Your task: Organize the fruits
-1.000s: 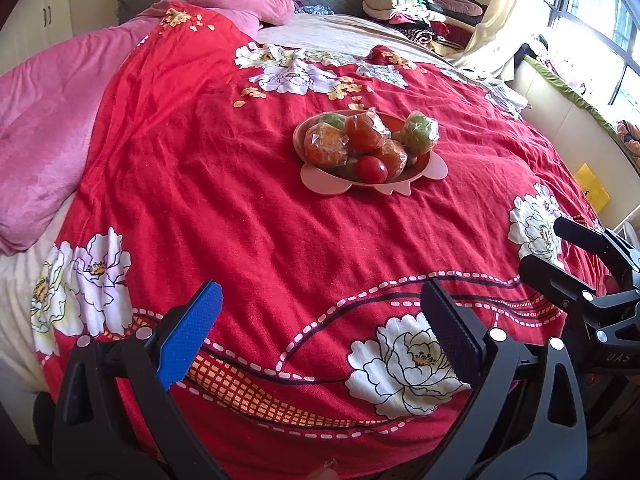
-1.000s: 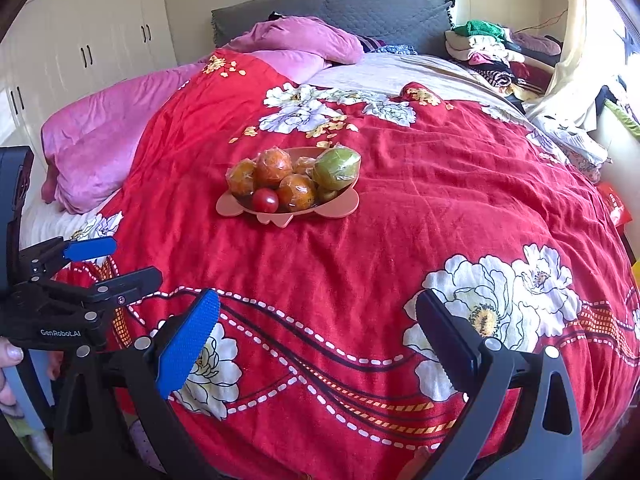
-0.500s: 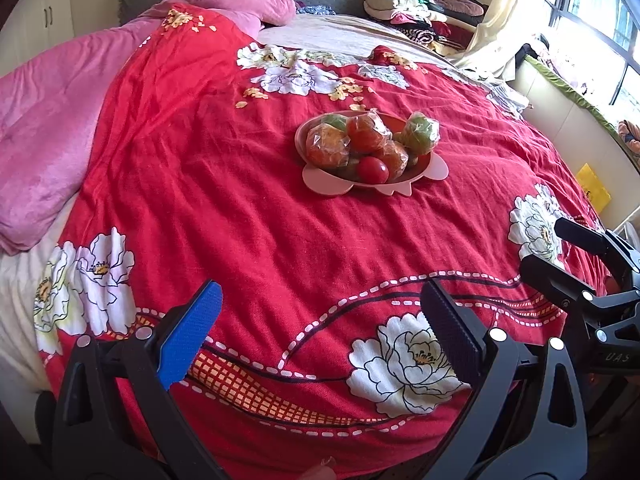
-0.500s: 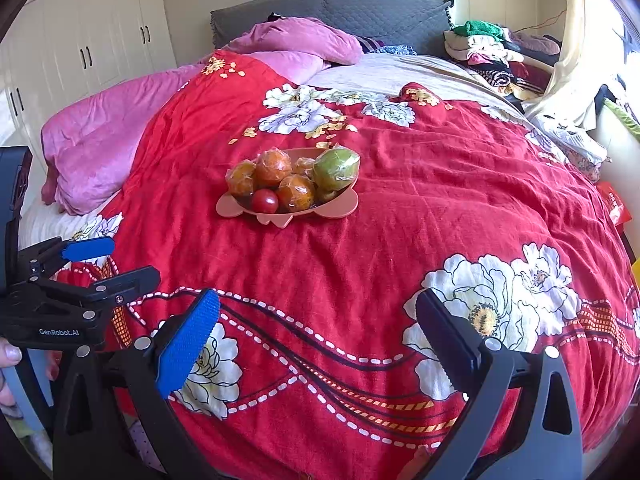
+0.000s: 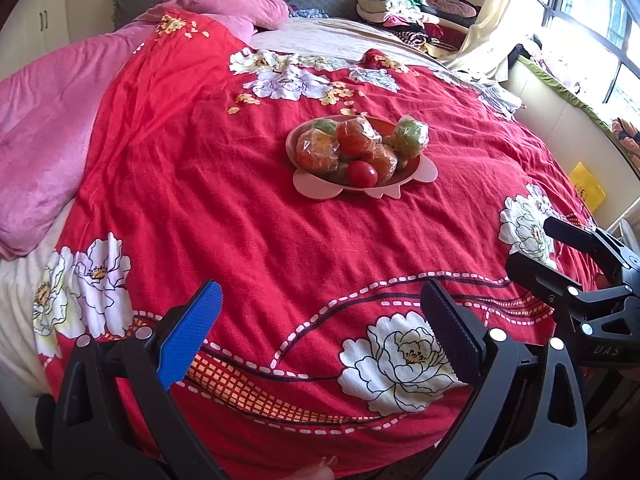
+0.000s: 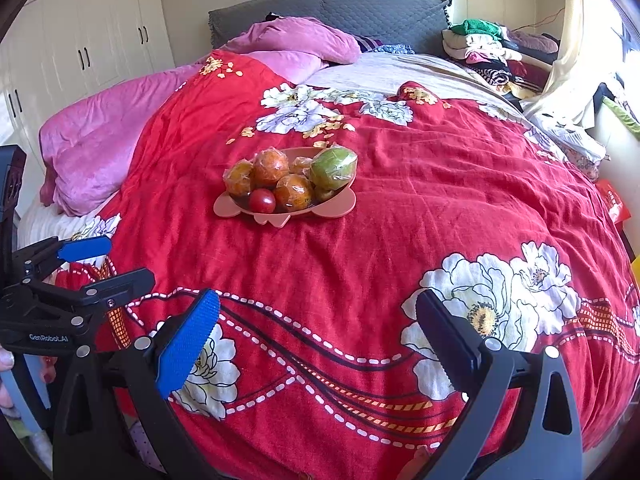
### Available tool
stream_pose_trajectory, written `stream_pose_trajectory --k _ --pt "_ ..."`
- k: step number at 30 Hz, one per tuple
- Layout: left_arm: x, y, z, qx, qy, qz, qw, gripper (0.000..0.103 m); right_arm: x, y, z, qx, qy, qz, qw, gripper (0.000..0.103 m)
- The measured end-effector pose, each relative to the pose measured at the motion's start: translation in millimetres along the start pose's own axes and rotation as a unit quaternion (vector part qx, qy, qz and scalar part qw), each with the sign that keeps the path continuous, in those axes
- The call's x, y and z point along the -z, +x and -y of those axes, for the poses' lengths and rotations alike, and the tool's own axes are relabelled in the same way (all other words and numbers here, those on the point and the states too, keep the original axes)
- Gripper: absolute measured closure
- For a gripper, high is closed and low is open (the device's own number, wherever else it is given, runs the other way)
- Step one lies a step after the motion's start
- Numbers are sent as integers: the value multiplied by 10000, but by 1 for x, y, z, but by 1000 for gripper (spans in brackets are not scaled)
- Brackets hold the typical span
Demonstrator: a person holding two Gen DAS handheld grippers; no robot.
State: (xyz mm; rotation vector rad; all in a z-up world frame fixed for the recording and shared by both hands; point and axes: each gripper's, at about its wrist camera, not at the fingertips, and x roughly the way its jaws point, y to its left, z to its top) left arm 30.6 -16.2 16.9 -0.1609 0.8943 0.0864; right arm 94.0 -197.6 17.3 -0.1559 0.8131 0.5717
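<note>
A: Start at the tools. What are they doing?

B: The left tool point(image 5: 320, 336) has its jaws spread wide with nothing between them, hanging over the near edge of the bed point(image 5: 280, 240). The right tool point(image 6: 318, 336) is the same: apart and empty. Each shows at the margin of the other's view, so they sit side by side.

A: And the fruit?

B: All piled in a pink plate point(image 6: 344, 206) on the red bedspread, well ahead of both tools, toward the middle of the bed. There are several wrapped orange fruits point(image 6: 270, 168), a wrapped green fruit point(image 6: 333, 168) on the right side of the pile, and a small bare red fruit point(image 6: 262, 201) at the near rim.

A: Which hand is nearer?

B: Hard to call. From the left tool the plate lies ahead and slightly right; from the right tool, ahead and slightly left. It sits roughly between them. I'd judge the red fruit suits either tool, the green one the right.
</note>
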Motion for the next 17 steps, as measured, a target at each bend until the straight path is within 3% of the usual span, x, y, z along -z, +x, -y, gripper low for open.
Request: stream_pose_trajectory --k 3,5,10,13,15,17 --pt "-2 -4 0 -160 -14 130 9998 10 -1 3 4 7 66 -7 10000 5" --pt "-6 -5 -1 -453 -10 169 9988 10 -1 5 8 19 111 -20 9999 5" --pt "-18 -12 -20 -387 -293 487 9976 10 -10 16 32 207 360 -5 9991 5" --pt "-36 7 -46 -749 -468 339 9955 10 -21 27 67 444 749 -9 9962 5" --pt "-52 30 -78 -938 -675 212 9931 10 -33 38 103 761 1053 -15 9915 5" --pt "-68 54 -106 -1359 -764 96 9877 10 -44 54 135 1149 1162 -133 9865 5"
